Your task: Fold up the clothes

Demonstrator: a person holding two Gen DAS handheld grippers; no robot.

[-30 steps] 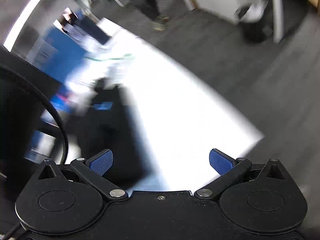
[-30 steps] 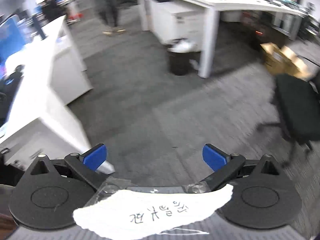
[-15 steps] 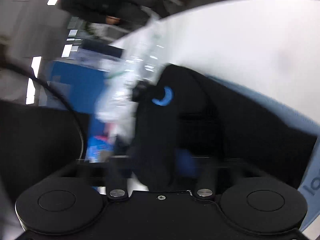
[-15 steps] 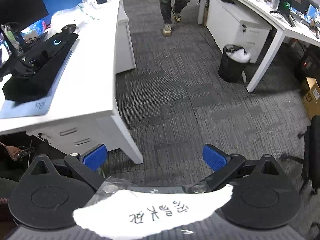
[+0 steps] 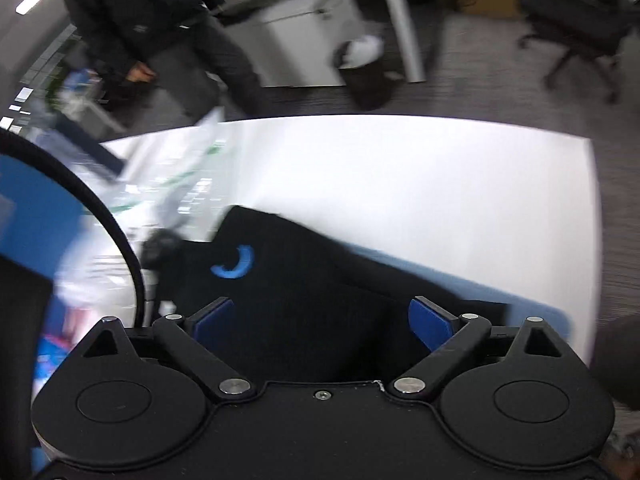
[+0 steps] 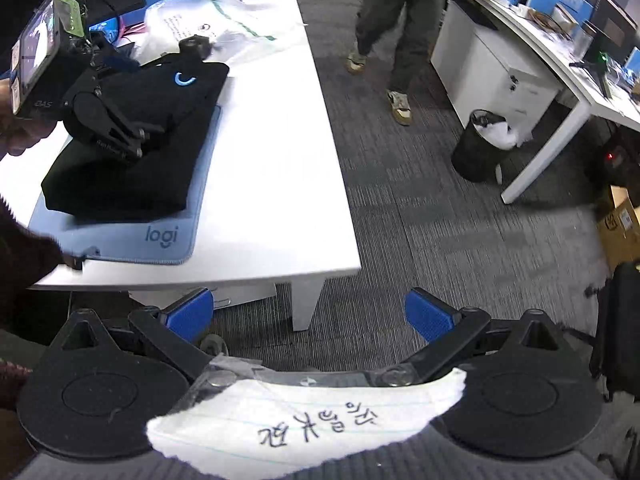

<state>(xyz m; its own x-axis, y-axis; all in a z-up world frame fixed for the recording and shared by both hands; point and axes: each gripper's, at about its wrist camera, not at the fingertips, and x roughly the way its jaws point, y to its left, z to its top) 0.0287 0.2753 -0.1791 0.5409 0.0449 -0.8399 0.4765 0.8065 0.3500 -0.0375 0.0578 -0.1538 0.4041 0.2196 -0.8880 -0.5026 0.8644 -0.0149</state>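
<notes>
Black garment (image 6: 132, 152), folded, blue logo up, lies on the mat (image 6: 160, 240); both hand-held grippers gape, empty.

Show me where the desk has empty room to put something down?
The white desk is bare between the blue mat and its floor-side edge. The far end is crowded: plastic bags, plus the black garment on the mat.

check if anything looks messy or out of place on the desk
The black garment lies folded on the blue desk mat, which looks tidy. Behind it, crumpled plastic bags are strewn across the white desk. The left gripper, jaws just reopened, hovers over the garment; the right gripper is open above the floor.
</notes>
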